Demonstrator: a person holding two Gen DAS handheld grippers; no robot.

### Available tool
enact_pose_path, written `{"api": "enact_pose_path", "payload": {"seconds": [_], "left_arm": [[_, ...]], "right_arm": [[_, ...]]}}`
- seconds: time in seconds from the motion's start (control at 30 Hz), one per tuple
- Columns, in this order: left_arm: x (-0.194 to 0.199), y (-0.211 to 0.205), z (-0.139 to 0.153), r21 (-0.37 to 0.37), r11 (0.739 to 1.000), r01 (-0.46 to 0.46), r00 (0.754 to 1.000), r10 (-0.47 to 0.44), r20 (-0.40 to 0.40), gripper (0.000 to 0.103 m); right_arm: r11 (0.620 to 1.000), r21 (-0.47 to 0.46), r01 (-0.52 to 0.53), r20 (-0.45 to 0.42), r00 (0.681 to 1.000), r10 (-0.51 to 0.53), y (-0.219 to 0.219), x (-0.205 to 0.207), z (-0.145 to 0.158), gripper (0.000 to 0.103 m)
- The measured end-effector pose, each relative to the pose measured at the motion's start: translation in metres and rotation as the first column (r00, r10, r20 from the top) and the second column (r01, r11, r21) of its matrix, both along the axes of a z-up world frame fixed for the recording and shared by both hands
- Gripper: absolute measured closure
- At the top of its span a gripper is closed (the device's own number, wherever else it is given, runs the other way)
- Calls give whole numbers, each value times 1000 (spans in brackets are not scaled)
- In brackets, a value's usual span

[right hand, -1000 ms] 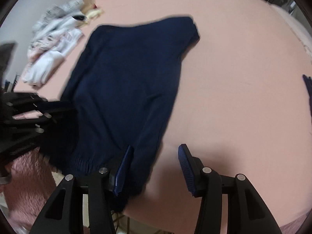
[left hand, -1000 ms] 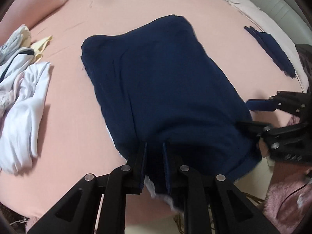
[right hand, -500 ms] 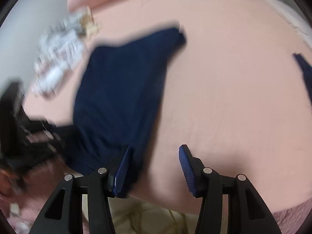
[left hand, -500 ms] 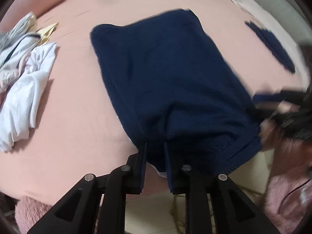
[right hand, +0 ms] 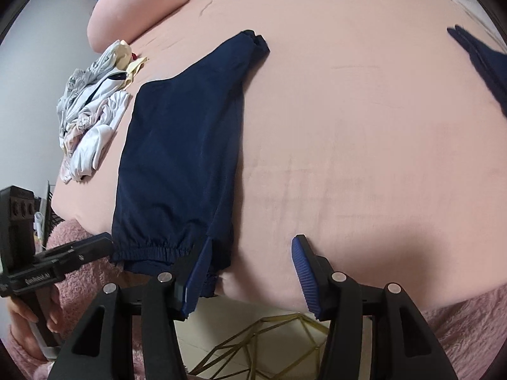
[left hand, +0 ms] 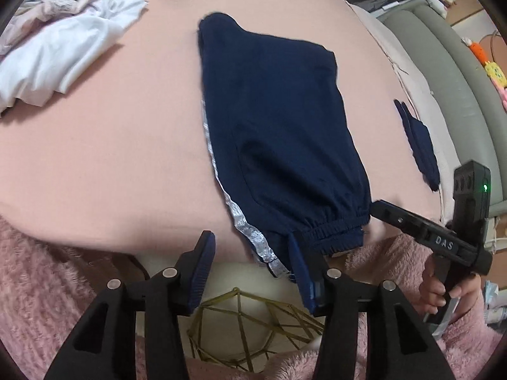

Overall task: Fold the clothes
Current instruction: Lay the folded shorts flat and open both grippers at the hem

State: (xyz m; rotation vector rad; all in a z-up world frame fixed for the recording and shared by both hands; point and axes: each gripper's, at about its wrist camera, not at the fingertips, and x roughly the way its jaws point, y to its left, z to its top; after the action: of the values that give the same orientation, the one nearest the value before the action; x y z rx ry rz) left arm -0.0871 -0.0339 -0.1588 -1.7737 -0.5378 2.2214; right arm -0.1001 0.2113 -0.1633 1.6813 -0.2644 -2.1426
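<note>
Navy trousers (left hand: 279, 133) with a silver side stripe lie folded lengthwise on the pink bed (left hand: 111, 158), their elastic end hanging a little over the near edge. My left gripper (left hand: 252, 269) is open at that edge; its right finger (left hand: 301, 272) overlaps the elastic end and the gap is bare. My right gripper (right hand: 250, 275) is open too, with its left finger (right hand: 196, 275) in front of the trousers' (right hand: 183, 145) near corner. Each view shows the other gripper at its side, right gripper (left hand: 380, 210) and left gripper (right hand: 104, 240), both hand-held.
A heap of white and pale clothes (left hand: 63, 47) (right hand: 92, 120) lies at the bed's far left. A small navy piece (left hand: 418, 145) (right hand: 481, 60) lies at the right. A gold wire basket (left hand: 253, 326) stands on the floor below, beside pink fluffy fabric (left hand: 47, 269).
My left gripper was shut on the trousers' near end and is now open. Both grippers have drawn back to the bed's near edge. The trousers now reach that edge.
</note>
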Motion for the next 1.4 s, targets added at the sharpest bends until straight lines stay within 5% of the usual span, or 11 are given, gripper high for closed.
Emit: {"api": "enact_pose_path", "payload": {"seconds": [0.3, 0.43, 0.57, 0.63, 0.67, 0.77, 0.87, 1.1, 1.4], "left_arm": [[16, 14, 4, -64, 998, -1, 1000, 2, 20, 58], [17, 1, -2, 122, 990, -68, 997, 62, 50, 58], [31, -9, -2, 105, 993, -44, 997, 37, 69, 59], [45, -16, 7, 90, 996, -25, 998, 19, 61, 70], [44, -10, 9, 81, 997, -9, 999, 6, 44, 82], [42, 0, 15, 65, 998, 20, 1000, -20, 2, 85], [49, -11, 28, 88, 996, 13, 1000, -11, -23, 87], [68, -13, 60, 84, 996, 43, 994, -34, -108, 89], [80, -17, 43, 101, 995, 25, 998, -19, -54, 90]], "right_arm": [[1000, -4, 25, -8, 1000, -25, 2, 4, 0, 46], [999, -17, 48, -43, 998, -49, 16, 11, 10, 40], [998, -60, 1, 19, 1000, 0, 9, 10, -8, 31], [999, -29, -36, -6, 999, 36, 1, 11, -7, 31], [998, -21, -54, -13, 998, 54, -2, 12, -6, 38], [995, -28, -93, -21, 995, 93, -9, 15, -3, 68], [993, -49, -109, -4, 994, 109, -13, 14, -5, 85], [986, -95, -138, -59, 989, 133, -8, 29, 19, 93], [984, -133, -122, 7, 992, 124, 8, 51, 6, 95]]}}
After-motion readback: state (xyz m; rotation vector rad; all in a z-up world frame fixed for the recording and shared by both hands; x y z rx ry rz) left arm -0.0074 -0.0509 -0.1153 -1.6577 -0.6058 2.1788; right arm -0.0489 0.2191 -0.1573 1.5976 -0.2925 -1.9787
